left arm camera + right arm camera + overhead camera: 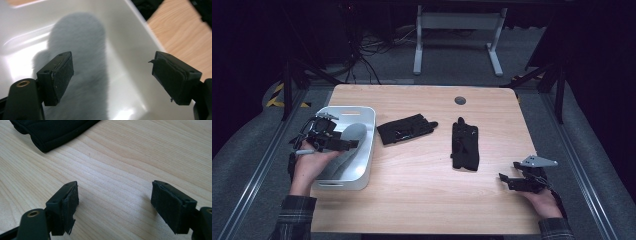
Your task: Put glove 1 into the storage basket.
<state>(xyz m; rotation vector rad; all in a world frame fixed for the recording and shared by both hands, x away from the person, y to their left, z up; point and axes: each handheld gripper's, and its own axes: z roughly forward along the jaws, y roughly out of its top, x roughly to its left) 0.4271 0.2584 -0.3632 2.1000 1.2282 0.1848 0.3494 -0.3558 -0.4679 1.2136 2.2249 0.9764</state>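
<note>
A grey fuzzy item (351, 134) lies inside a white bin (371, 131) at the table's left side. My left gripper (353, 143) hovers over the bin, jaws pointing right, open. In the left gripper view the grey fuzzy item (82, 50) lies below my left gripper (112, 77), clear of both pads, against the bin's white wall (130, 37). My right gripper (507, 181) rests low near the table's front right, open, nothing between its jaws. In the right gripper view my right gripper (115, 205) faces bare wood.
Two black padded fabric items lie on the wooden table (422, 185): one (404, 129) just right of the bin, another (464, 145) at centre right. The edge of a black item (55, 130) lies ahead of the right gripper. A grommet hole (460, 100) is at the back.
</note>
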